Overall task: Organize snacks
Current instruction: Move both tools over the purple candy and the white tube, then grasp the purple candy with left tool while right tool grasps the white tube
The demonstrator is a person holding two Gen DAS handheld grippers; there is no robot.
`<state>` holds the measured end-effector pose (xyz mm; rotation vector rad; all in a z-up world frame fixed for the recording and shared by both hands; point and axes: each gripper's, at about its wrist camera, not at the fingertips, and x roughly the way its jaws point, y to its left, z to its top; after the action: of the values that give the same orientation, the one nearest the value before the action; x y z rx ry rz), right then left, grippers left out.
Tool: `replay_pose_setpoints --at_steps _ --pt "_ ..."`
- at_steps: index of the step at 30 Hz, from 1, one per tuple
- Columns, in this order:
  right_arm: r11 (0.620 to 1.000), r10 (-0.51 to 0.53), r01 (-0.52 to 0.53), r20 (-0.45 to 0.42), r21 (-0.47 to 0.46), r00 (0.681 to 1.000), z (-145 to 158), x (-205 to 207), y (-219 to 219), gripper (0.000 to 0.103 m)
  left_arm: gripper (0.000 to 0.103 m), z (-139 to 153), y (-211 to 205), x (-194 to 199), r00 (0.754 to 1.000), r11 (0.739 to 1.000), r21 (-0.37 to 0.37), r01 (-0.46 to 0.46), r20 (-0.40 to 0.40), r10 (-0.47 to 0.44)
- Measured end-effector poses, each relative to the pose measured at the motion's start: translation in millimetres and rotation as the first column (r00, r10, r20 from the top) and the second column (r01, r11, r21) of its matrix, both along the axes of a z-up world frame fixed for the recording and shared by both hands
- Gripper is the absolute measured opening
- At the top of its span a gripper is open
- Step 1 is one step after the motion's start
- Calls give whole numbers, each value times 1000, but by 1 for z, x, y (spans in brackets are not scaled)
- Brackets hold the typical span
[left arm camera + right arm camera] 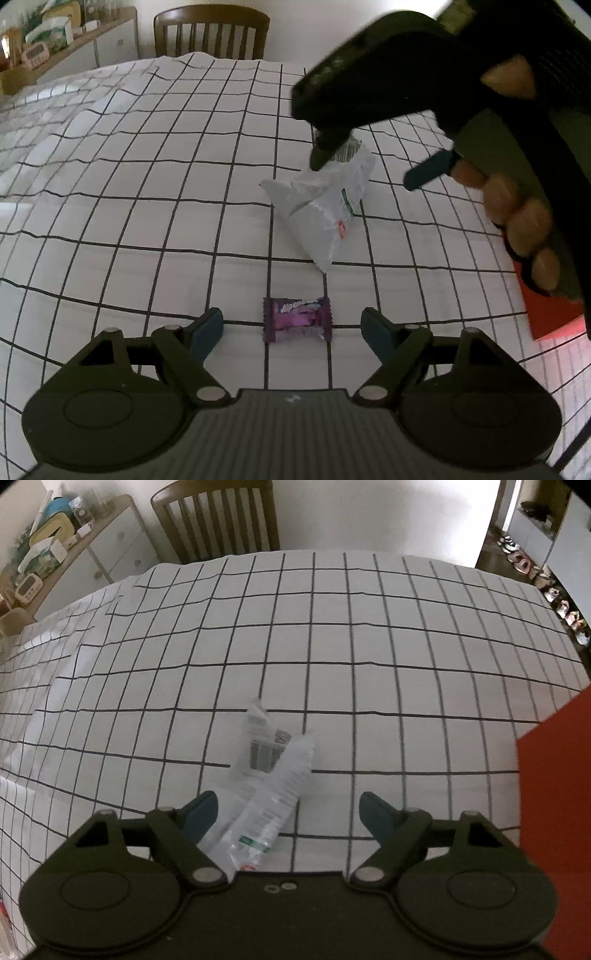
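A small purple candy packet (297, 319) lies on the checked tablecloth between the tips of my open left gripper (293, 326), untouched. A white plastic snack packet (325, 206) lies beyond it. My right gripper (290, 812) is open and hovers over that white packet (269, 794), which lies between its fingers. In the left wrist view the right gripper (365, 168) comes in from the upper right above the packet, held by a hand.
A red box (554, 794) stands at the right edge of the table and also shows in the left wrist view (554, 314). A wooden chair (218, 520) stands at the far side. A sideboard (74, 554) with clutter is at the back left.
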<state>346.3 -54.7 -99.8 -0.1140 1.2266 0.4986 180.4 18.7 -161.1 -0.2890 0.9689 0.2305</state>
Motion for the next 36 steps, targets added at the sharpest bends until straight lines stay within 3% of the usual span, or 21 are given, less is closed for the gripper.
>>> replay_pose_setpoints --at_steps 6,8,10,13,20,25,36 --pt "1000 30 -30 -21 -8 999 -9 7 15 70 64 1 -16 -1 1000 998 65 1 8 -1" --pt "999 39 -39 -29 -7 999 -12 9 17 66 53 2 -18 -1 1000 997 81 -3 11 2" --pt "999 46 -46 -34 -8 998 -14 9 19 56 41 3 -18 0 1000 996 88 -3 14 2" --pt "999 53 -53 -33 -8 998 -15 7 23 44 34 4 -17 -1 1000 996 94 -3 15 1" --pt "999 54 -54 -6 7 999 -8 1 14 29 23 5 -15 -4 1000 996 85 5 29 -8" --pt "998 56 -56 24 15 998 4 -6 -3 19 23 4 -9 -6 1000 998 60 -2 22 1" --pt "998 53 -55 59 35 997 41 -30 -58 17 22 18 8 -17 999 999 -11 -53 11 53"
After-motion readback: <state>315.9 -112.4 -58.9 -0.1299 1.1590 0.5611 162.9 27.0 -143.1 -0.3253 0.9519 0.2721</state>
